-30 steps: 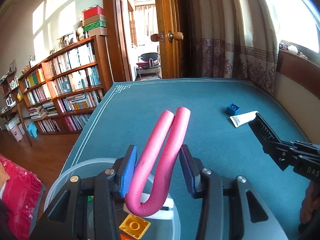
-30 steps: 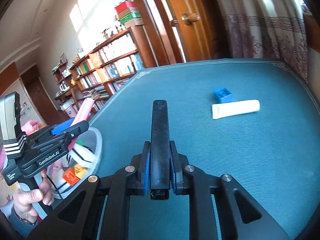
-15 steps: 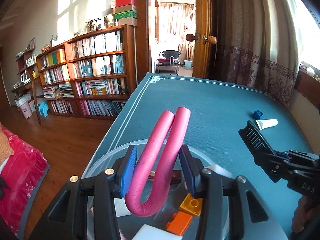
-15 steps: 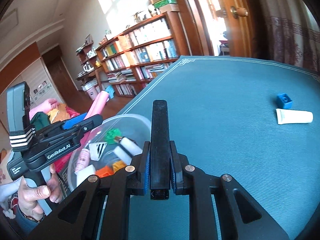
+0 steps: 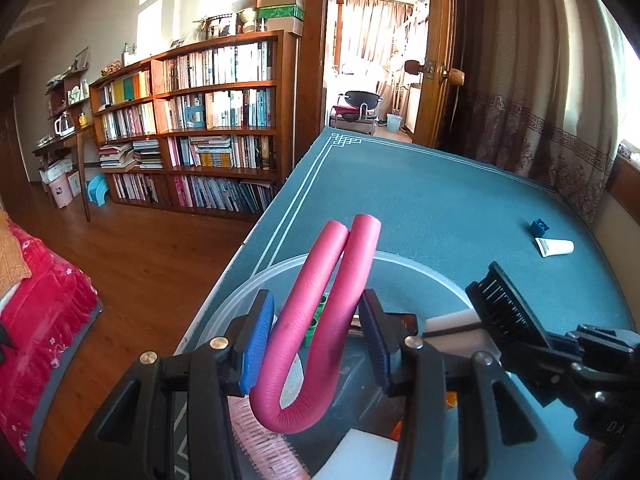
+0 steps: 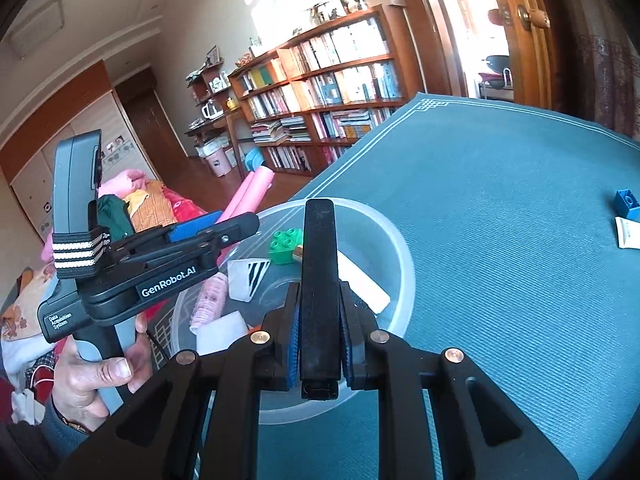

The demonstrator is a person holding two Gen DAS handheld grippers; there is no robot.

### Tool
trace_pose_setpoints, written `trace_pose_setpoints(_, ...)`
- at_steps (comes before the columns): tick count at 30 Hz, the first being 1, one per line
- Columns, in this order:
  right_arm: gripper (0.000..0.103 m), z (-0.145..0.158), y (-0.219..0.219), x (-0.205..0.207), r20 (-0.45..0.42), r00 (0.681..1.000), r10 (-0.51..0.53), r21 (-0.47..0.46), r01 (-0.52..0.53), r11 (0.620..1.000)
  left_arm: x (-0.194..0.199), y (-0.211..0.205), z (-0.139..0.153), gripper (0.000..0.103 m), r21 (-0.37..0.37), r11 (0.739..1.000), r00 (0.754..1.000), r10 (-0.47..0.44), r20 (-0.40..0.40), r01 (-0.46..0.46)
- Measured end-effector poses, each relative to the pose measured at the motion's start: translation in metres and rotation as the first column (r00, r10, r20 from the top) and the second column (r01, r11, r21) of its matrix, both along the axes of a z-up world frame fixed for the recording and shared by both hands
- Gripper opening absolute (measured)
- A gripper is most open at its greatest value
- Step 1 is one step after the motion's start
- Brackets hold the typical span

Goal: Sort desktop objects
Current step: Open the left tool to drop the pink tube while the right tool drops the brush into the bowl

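Grippers: we count two, the left gripper (image 5: 316, 336) and the right gripper (image 6: 320, 344), each hand-held; a hand (image 6: 96, 376) grips the left one's handle.
Left jaws: we see them clamped on one pink foam tube (image 5: 320, 312), bent into a U.
Tube axis: its bend sits low between the blue pads and its two cut ends point up and away from the camera, side by side and touching at the top.
Tube place: we find it held above the near part of the clear bowl (image 5: 420, 264).
Right jaws: we see them pressed together on one black comb (image 6: 318, 280).
Comb axis: its long axis runs straight forward along the fingers, the free end over the bowl; in the left wrist view the teeth (image 5: 500, 312) face up and left.
Bowl: we count one, standing on the desk (image 6: 500, 200) near its corner.
Bowl contents: we make out one green brick (image 6: 285, 245), one pink hair roller (image 6: 210, 300), one white wedge with black stripes (image 6: 250, 278), and several other white pieces; there are also orange bits that we cannot count.
Loose on the desk: we count two things, one blue brick (image 5: 539, 227) and one white tube (image 5: 555, 246), just beside each other and well apart from the bowl.
White tube axis: it lies flat, its long axis across the desk.
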State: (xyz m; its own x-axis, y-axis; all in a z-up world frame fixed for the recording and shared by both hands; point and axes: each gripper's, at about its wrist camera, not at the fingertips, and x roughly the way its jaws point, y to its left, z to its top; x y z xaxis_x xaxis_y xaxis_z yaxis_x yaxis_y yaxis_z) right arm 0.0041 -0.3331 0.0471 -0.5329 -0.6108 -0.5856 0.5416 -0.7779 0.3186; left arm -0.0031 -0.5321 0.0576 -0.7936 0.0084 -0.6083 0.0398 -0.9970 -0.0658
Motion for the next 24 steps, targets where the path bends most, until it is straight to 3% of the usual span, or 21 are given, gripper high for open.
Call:
trace_pose_setpoints(12,0.018,-0.008,-0.03,-0.008,-0.014,0.998,0.061,0.042,-0.061,0.997,0.002,-0.001,-0.002,0.05,0.014,1.0,1.0,-0.004,0.015,0.003)
trace_pose_setpoints(14,0.018,-0.011,-0.031,-0.011,-0.001,0.998,0.067,0.048,-0.067,0.997,0.001,-0.002,-0.003,0.057,0.019,1.0,1.0,-0.001,0.02,0.001)
trace_pose_setpoints(16,0.019,-0.014,-0.031,-0.014,0.012,0.998,0.065,0.052,-0.065,0.996,0.002,-0.003,-0.002,0.08,0.026,1.0,1.0,0.004,0.012,-0.005)
trace_pose_setpoints(18,0.02,-0.018,-0.03,-0.016,0.028,0.998,0.055,0.055,-0.057,0.997,0.003,-0.004,-0.001,0.082,0.034,0.999,1.0,0.006,0.005,-0.006)
trace_pose_setpoints(20,0.026,-0.019,-0.027,-0.018,0.037,0.998,0.045,0.046,-0.047,0.998,0.004,-0.006,0.0,0.082,0.039,0.999,1.0,0.01,0.005,-0.01)
trace_pose_setpoints(22,0.041,-0.019,-0.023,-0.018,0.034,0.999,0.039,0.033,-0.041,0.999,0.004,-0.007,-0.001,0.082,0.041,0.999,1.0,0.016,0.005,-0.016)
trace_pose_setpoints(24,0.046,-0.014,-0.021,-0.019,0.021,0.999,0.035,0.026,-0.036,0.999,0.005,-0.008,-0.001,0.082,0.043,0.999,1.0,0.024,0.007,-0.024)
